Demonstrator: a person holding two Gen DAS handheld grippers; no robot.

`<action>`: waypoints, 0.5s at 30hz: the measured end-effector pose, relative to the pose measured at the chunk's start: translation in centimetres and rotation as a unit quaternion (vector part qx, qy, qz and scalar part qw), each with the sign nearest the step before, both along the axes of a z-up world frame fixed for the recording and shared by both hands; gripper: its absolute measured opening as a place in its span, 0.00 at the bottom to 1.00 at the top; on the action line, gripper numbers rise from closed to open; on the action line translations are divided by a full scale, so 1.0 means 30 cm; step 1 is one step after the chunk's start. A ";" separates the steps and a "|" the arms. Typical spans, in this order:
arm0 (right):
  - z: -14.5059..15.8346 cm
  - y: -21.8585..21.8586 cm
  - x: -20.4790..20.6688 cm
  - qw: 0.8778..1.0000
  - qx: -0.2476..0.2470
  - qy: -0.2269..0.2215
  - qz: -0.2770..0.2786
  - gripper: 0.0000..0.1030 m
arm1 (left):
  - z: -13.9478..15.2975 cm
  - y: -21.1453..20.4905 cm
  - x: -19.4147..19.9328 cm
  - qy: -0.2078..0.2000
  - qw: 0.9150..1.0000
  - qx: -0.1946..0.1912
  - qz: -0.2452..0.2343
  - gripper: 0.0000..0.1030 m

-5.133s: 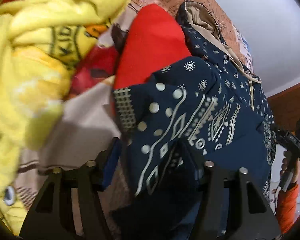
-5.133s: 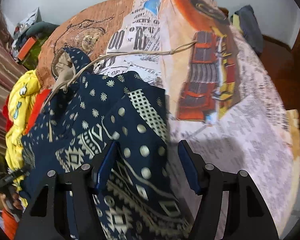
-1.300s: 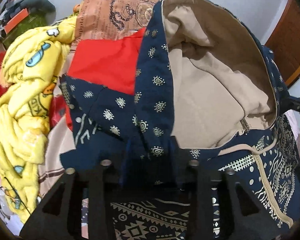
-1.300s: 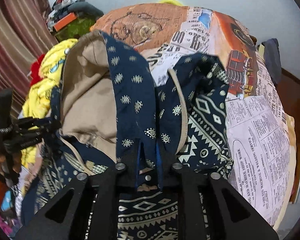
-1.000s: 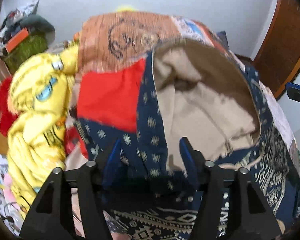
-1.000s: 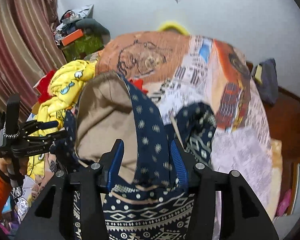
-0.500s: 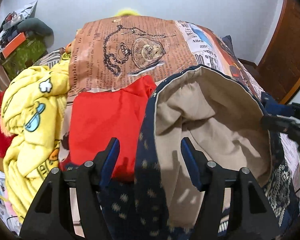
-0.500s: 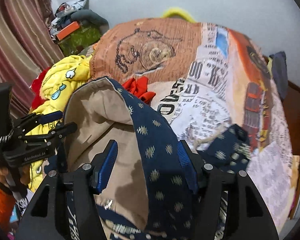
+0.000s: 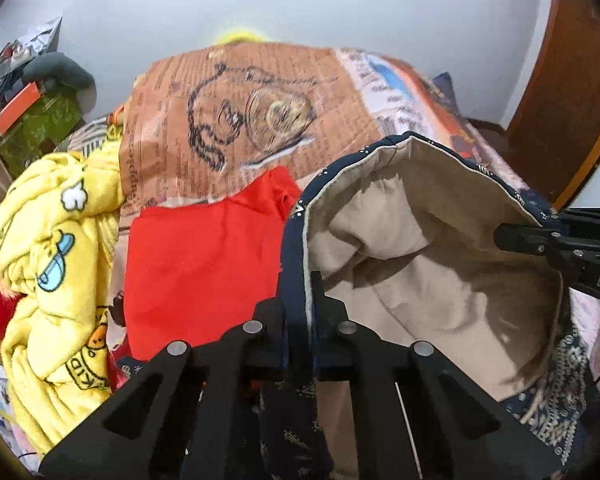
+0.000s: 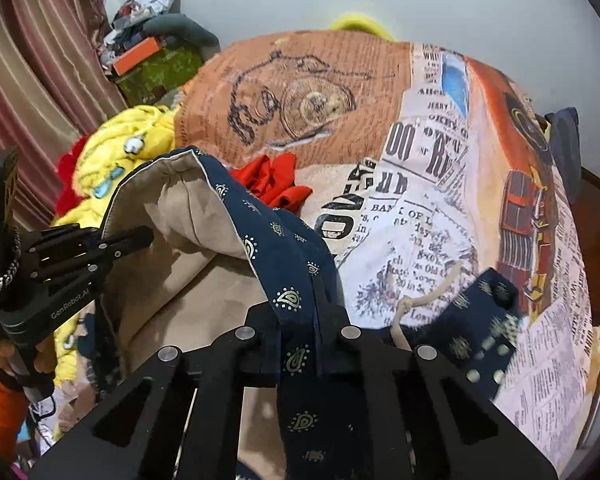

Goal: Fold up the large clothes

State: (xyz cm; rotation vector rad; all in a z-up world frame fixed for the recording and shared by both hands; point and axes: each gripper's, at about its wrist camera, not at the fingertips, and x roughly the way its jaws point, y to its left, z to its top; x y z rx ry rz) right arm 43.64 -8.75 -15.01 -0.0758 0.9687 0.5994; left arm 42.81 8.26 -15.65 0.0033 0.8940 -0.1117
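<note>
A navy patterned hoodie with a beige lining is held up over the bed, its hood spread open between both grippers. My left gripper is shut on the hood's left edge. My right gripper is shut on the hood's right edge. Each gripper shows in the other's view: the right one at the far right of the left wrist view, the left one at the left of the right wrist view. A beige drawstring and a navy sleeve hang to the right.
The bed has a newspaper-print cover. A red garment and a yellow cartoon garment lie on its left side. A cluttered green shelf and striped curtain stand at the left. A wooden door is at the right.
Both grippers were open around the hood's edges half a second ago; both have now closed on them. The hood is now pulled wider open between them.
</note>
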 end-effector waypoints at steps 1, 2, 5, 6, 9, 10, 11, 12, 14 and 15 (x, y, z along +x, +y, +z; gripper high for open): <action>0.012 -0.003 -0.006 1.000 0.001 -0.003 0.000 0.09 | 0.014 -0.001 -0.010 -0.003 1.000 -0.003 -0.002 0.06; 0.040 -0.016 -0.031 1.000 0.000 -0.010 0.001 0.09 | 0.040 -0.003 -0.029 -0.008 1.000 -0.009 -0.006 0.06; 0.102 -0.043 -0.093 1.000 0.001 -0.023 0.003 0.08 | 0.106 -0.016 -0.083 -0.021 1.000 -0.015 -0.016 0.06; 0.120 -0.051 -0.117 1.000 0.001 -0.026 0.004 0.08 | 0.130 -0.023 -0.106 -0.025 0.999 -0.016 -0.020 0.05; 0.165 -0.070 -0.192 0.999 -0.001 -0.034 0.006 0.07 | 0.176 -0.046 -0.167 -0.033 0.999 -0.019 -0.032 0.05; 0.171 -0.075 -0.206 0.999 0.000 -0.035 0.007 0.07 | 0.189 -0.056 -0.190 -0.036 0.999 -0.019 -0.036 0.05; 0.185 -0.084 -0.239 0.999 0.000 -0.036 0.008 0.07 | 0.200 -0.066 -0.214 -0.039 0.998 -0.018 -0.039 0.05; 0.194 -0.088 -0.262 0.999 -0.001 -0.037 0.010 0.07 | 0.209 -0.077 -0.238 -0.041 0.998 -0.017 -0.043 0.05; 0.206 -0.096 -0.301 0.999 -0.005 -0.041 0.012 0.07 | 0.221 -0.095 -0.289 -0.041 0.997 -0.026 -0.052 0.05; 0.212 -0.103 -0.331 0.999 -0.007 -0.042 0.013 0.07 | 0.221 -0.100 -0.309 -0.038 0.997 -0.033 -0.056 0.05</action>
